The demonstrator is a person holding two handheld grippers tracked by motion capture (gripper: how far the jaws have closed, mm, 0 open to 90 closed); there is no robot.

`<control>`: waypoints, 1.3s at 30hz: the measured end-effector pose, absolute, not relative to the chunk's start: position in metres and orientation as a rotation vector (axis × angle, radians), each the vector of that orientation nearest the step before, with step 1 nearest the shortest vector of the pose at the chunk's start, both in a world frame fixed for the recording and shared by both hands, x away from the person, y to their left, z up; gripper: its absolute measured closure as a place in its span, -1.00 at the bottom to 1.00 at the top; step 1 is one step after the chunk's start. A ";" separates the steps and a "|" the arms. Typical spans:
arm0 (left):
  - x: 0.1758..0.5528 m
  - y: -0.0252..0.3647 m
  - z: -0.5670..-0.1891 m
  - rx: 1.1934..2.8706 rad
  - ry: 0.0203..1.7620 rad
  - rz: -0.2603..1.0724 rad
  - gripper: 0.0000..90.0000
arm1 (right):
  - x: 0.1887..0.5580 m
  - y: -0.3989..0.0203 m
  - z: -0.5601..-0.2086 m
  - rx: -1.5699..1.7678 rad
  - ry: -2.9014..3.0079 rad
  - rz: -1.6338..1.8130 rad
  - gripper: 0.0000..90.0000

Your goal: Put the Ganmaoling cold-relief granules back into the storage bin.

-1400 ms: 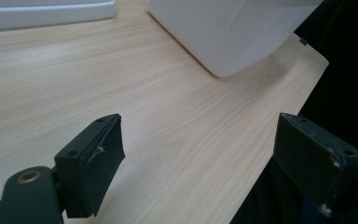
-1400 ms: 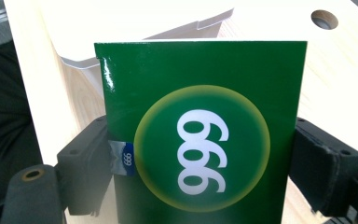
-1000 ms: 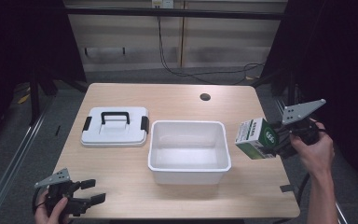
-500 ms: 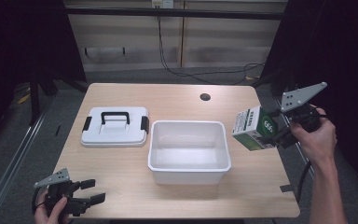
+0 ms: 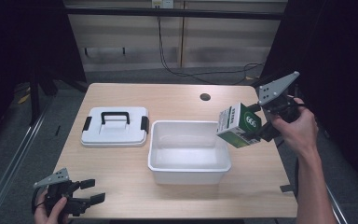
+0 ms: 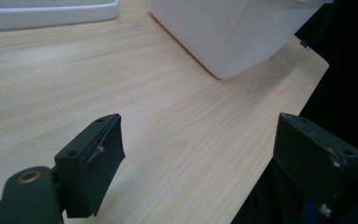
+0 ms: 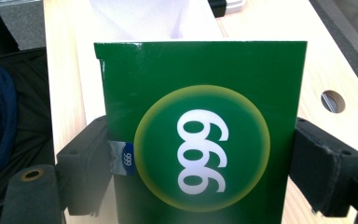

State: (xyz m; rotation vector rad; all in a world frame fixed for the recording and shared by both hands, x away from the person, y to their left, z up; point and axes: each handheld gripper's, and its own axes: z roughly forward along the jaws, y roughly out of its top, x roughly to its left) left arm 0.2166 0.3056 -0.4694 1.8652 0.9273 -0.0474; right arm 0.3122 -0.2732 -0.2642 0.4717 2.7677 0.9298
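The right gripper [image 5: 253, 129] clamps a green box [image 5: 238, 125] above the white bin's [image 5: 188, 173] right rim; likely next, lower and release it inside; the left gripper [image 5: 89, 192] idles, jaws apart.

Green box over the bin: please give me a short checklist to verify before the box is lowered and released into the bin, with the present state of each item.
1. Grip: right gripper has both jaws pressed on the sides of the green box. Ok.
2. Position: box hangs at the right rim of the bin, not over its middle. Not ok.
3. Bin inside: looks empty in the high view. Ok.
4. Lid: off, lying on the table left of the bin. Ok.
5. Left gripper: open, at the table's front left corner, away from the bin. Ok.
6. Box tilt: held tilted. Whether it will land flat: cannot tell.
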 end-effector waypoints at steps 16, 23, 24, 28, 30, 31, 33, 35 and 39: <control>0.217 0.306 -0.469 1.866 0.925 -0.048 -0.64 | 0.333 -0.240 -0.274 0.399 2.874 0.903 -0.65; 0.217 0.306 -0.469 1.866 0.925 -0.047 -0.64 | 0.337 -0.228 -0.275 0.351 2.910 0.841 -0.65; 0.216 0.306 -0.469 1.864 0.926 -0.047 -0.64 | 0.338 -0.224 -0.276 0.333 2.923 0.812 -0.65; 0.217 0.306 -0.469 1.864 0.926 -0.046 -0.65 | 0.341 -0.218 -0.281 0.313 2.948 0.800 -0.65; 0.216 0.306 -0.469 1.864 0.924 -0.045 -0.65 | 0.342 -0.214 -0.283 0.321 2.963 0.766 -0.65; 0.216 0.306 -0.469 1.864 0.924 -0.045 -0.64 | 0.343 -0.213 -0.284 0.320 2.969 0.753 -0.65; 0.217 0.307 -0.469 1.863 0.925 -0.045 -0.64 | 0.343 -0.210 -0.285 0.321 2.976 0.732 -0.65; 0.216 0.306 -0.469 1.862 0.925 -0.045 -0.65 | 0.343 -0.207 -0.287 0.309 2.983 0.728 -0.65; 0.216 0.306 -0.469 1.864 0.923 -0.044 -0.65 | 0.345 -0.202 -0.290 0.300 2.987 0.718 -0.65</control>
